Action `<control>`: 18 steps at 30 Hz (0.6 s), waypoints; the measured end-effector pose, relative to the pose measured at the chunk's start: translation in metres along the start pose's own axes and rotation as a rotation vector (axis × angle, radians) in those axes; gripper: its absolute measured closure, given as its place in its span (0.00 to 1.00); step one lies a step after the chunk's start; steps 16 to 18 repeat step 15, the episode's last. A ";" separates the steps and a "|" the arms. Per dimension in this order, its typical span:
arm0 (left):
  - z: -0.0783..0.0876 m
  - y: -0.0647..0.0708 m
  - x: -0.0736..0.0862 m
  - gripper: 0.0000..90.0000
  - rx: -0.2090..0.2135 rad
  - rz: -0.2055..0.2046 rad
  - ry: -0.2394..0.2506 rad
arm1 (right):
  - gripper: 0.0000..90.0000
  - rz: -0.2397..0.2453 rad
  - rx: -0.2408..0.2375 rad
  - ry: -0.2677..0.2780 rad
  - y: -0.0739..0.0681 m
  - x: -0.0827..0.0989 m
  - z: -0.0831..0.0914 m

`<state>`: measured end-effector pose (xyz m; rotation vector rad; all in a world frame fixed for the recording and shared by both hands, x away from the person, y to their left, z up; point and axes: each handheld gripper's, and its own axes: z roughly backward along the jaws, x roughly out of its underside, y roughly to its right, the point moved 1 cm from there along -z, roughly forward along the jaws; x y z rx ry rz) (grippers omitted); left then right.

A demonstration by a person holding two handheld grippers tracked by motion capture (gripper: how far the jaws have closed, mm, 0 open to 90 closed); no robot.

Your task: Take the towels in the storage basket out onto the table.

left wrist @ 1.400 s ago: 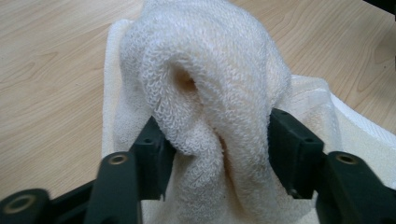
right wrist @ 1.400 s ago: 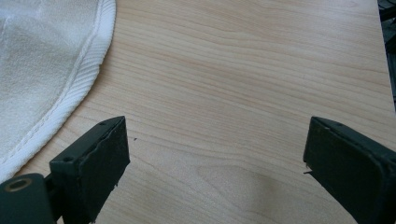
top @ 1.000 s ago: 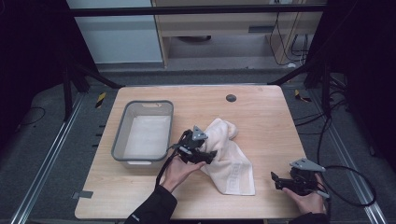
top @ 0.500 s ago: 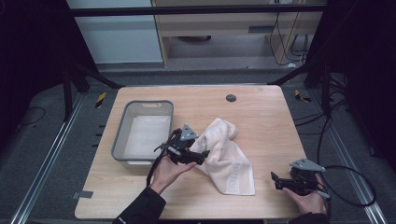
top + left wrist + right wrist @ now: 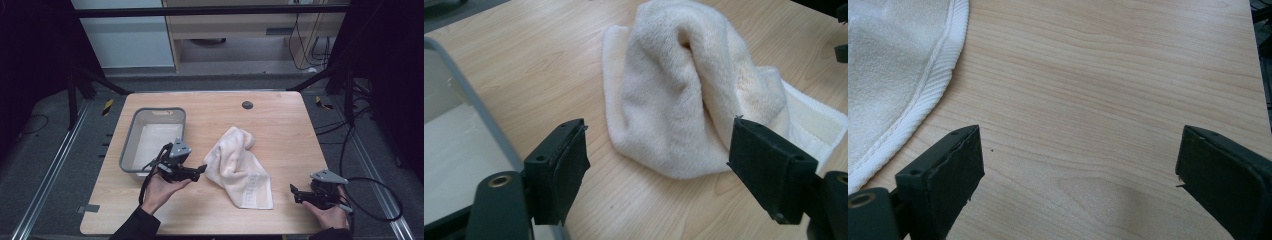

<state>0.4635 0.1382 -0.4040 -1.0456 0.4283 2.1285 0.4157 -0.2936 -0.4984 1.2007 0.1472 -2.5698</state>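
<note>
Wooden desk [image 5: 280, 125]: both grippers, left gripper [image 5: 197, 171] and right gripper [image 5: 295, 194], flank a crumpled towel [image 5: 239, 167], fingers spread wide, empty, seemingly ready to grasp.

cream towel [image 5: 239, 167], grey bin [image 5: 131, 140], wood-grain table [image 5: 280, 125]

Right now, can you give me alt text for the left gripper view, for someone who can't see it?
A crumpled cream towel lies on a light wooden table, framed between the open black jaws of the left hand-held gripper. The corner of a grey bin sits at the left edge.
</note>
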 end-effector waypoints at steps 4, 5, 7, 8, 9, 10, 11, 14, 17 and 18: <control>0.013 -0.004 0.013 0.25 -0.016 -0.002 0.013 | 0.06 -0.002 -0.001 -0.001 0.000 0.000 0.000; 0.020 -0.007 0.019 0.25 -0.030 0.010 0.025 | 0.06 -0.004 -0.002 -0.001 0.000 0.000 0.000; 0.024 -0.009 0.023 0.25 -0.034 0.019 0.032 | 0.06 -0.003 -0.001 -0.002 0.000 0.000 -0.001; 0.027 -0.010 0.024 0.25 -0.036 0.024 0.036 | 0.06 -0.002 -0.001 -0.002 0.000 0.000 -0.001; 0.030 -0.012 0.027 0.25 -0.041 0.028 0.035 | 0.06 -0.002 -0.001 -0.002 0.000 0.000 0.000; 0.034 -0.013 0.029 0.25 -0.047 0.032 0.037 | 0.06 -0.003 -0.002 -0.003 0.000 0.000 0.000; 0.037 -0.015 0.031 0.25 -0.051 0.036 0.041 | 0.06 -0.001 -0.001 -0.003 0.000 0.001 0.000; 0.051 -0.019 0.041 0.25 -0.071 0.052 0.052 | 0.05 0.004 0.005 -0.003 0.000 0.001 -0.001; 0.051 -0.019 0.041 0.25 -0.071 0.052 0.052 | 0.05 0.004 0.005 -0.003 0.000 0.001 -0.001; 0.051 -0.019 0.041 0.25 -0.071 0.052 0.052 | 0.05 0.004 0.005 -0.003 0.000 0.001 -0.001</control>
